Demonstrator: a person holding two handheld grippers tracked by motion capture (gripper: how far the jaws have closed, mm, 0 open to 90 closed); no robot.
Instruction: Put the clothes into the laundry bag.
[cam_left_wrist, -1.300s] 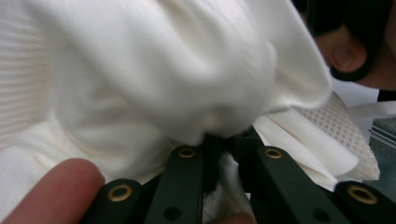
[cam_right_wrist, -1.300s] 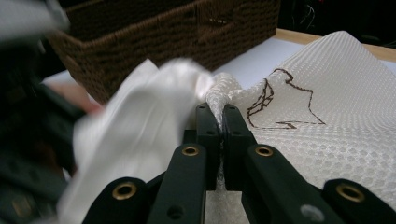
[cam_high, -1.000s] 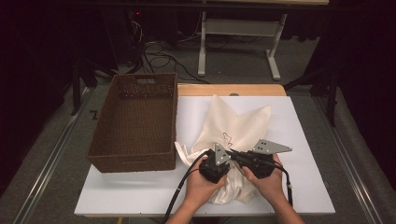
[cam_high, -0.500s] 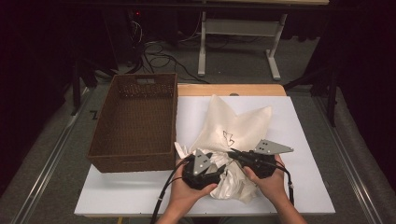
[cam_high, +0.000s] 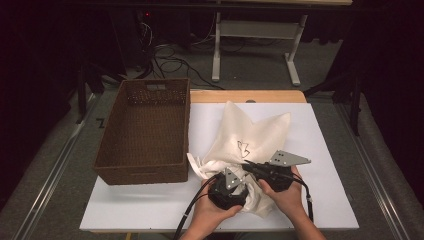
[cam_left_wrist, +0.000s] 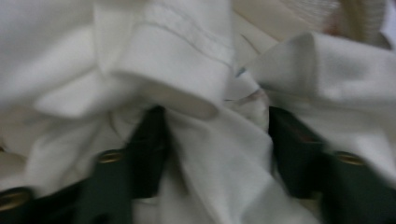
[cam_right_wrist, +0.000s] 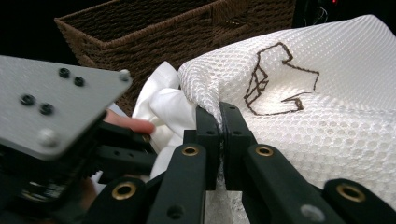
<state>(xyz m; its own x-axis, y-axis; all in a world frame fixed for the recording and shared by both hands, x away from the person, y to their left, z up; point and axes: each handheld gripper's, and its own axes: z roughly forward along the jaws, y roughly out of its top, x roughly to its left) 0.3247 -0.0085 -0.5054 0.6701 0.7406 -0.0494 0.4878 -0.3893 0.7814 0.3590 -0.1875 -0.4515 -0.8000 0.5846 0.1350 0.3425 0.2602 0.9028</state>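
A cream mesh bag (cam_high: 250, 135) with a dark stitched logo lies on the white table, its mouth toward the person. A white garment (cam_high: 210, 167) bunches at that mouth. My right gripper (cam_high: 247, 165) is shut on the bag's edge; in the right gripper view its jaws (cam_right_wrist: 219, 116) pinch the mesh bag (cam_right_wrist: 327, 107) just left of the logo. My left gripper (cam_high: 235, 182) is pushed into the white garment (cam_left_wrist: 187, 70). In the left gripper view its jaws (cam_left_wrist: 215, 135) stand wide apart, folds of cloth bulging between the fingers (cam_left_wrist: 149, 140).
A brown wicker basket (cam_high: 145, 130) stands on the table's left half, close beside the bag; its wall (cam_right_wrist: 154, 32) shows behind the garment. Bare white table (cam_high: 150, 205) lies in front of the basket and right of the bag. Desk legs and cables are beyond the far edge.
My left gripper pulled back toward the near left, then pushed right again into the white garment. The right gripper kept its hold on the bag's edge, hardly moving.
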